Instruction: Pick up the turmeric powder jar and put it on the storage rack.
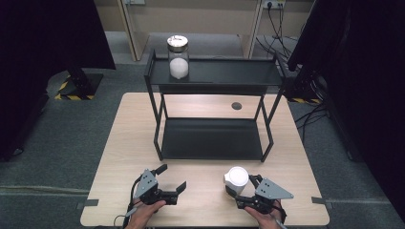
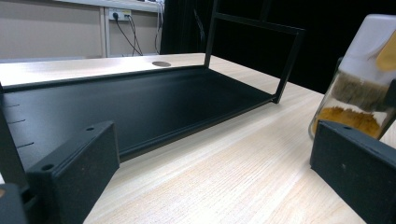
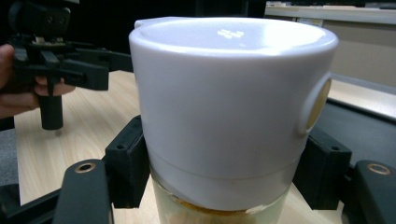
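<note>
High view has the right gripper clamped on the white-capped spice jar at the table's near edge, left gripper view shows its jaws open and empty, right gripper view confirms the grip, so lifting it onto the black rack looks next.

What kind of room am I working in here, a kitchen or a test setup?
Most likely a lab or recording setup, not a kitchen: a bare wooden table on grey carpet, black curtains at both sides, and cables trailing from wall sockets behind the black two-tier shelf.
</note>
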The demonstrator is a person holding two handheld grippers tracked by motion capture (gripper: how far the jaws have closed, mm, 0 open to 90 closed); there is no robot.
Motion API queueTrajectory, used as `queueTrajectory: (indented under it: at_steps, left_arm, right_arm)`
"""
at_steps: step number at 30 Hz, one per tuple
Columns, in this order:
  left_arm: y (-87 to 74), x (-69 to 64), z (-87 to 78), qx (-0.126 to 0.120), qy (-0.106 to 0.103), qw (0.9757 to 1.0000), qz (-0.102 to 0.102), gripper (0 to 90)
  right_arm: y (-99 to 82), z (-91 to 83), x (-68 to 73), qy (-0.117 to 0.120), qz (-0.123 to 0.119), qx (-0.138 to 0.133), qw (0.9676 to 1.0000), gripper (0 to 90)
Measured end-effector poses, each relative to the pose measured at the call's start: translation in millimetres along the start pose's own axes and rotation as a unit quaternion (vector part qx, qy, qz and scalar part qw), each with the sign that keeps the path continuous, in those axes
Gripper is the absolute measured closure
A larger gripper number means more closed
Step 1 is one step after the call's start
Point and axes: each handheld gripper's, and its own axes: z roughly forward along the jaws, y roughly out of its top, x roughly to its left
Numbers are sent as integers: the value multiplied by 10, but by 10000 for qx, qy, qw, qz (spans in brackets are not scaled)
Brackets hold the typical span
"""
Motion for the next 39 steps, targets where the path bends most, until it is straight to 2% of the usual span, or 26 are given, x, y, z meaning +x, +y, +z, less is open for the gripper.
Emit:
queueTrajectory:
  at_steps: [9, 15, 30, 35, 39]
  left_arm:
    - [-2, -1, 1, -5, 2, 10000, -1, 7]
    - [-4, 0, 3, 2, -1, 10000, -17, 7]
    - [-7, 4, 7, 21, -12, 10000, -39, 8]
    - [-7, 3, 5, 21, -10, 10000, -41, 9]
    - [-9, 6, 6, 22, -15, 10000, -50, 9]
  right_arm:
    - [292, -6, -93, 76, 4, -103, 9999, 308]
    - [604, 12, -161, 106, -69, -98, 9999, 308]
    - [1399, 128, -387, 416, -71, -116, 9990, 308]
    - [1684, 177, -419, 424, -176, -101, 9989, 308]
    - [1876, 239, -471, 464, -155, -103, 9987, 308]
